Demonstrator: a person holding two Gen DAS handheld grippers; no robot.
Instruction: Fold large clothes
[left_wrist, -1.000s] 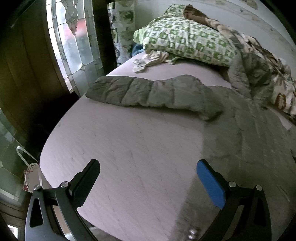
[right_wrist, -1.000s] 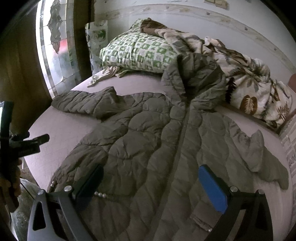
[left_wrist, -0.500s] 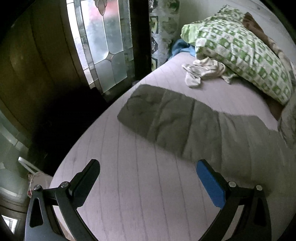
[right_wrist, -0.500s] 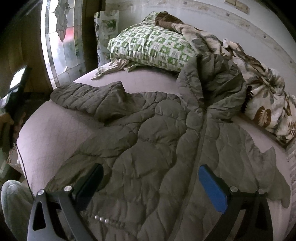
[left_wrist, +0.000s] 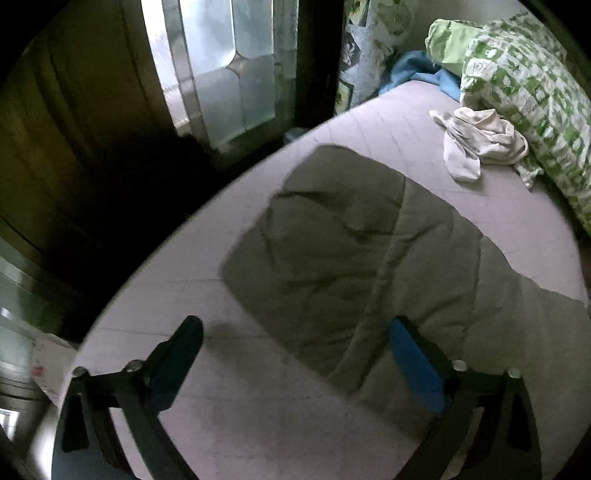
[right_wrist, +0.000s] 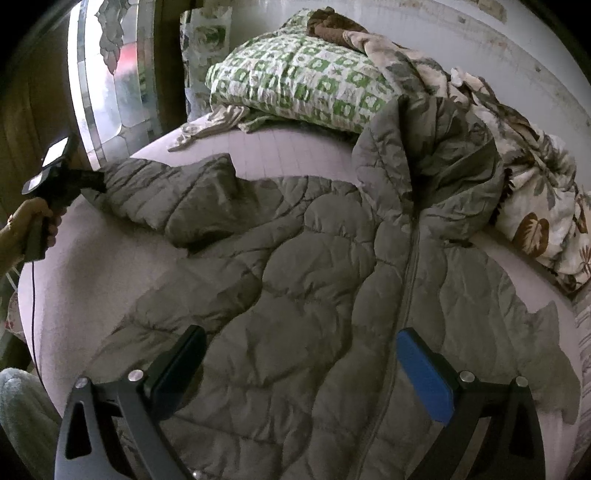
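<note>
An olive quilted hooded jacket (right_wrist: 314, 280) lies spread front-up on the bed, zipper down its middle, hood (right_wrist: 436, 155) toward the pillows. Its left sleeve (left_wrist: 343, 251) stretches toward the bed's left edge. My left gripper (left_wrist: 295, 343) is open, low over the sleeve's cuff end, with the blue finger pad (left_wrist: 413, 365) over the fabric. In the right wrist view the left gripper (right_wrist: 88, 184) sits at the cuff. My right gripper (right_wrist: 301, 358) is open and empty above the jacket's lower body.
A green-and-white patterned pillow (right_wrist: 299, 85) and a leaf-print blanket (right_wrist: 532, 192) lie at the bed's head. A crumpled white cloth (left_wrist: 476, 140) lies by the pillow. A glass-panelled door (left_wrist: 221, 74) stands beyond the bed's left edge (left_wrist: 155, 273).
My left gripper has moved left and closer to the sleeve's cuff end, which now fills its view. My right gripper has moved a little forward over the jacket.
</note>
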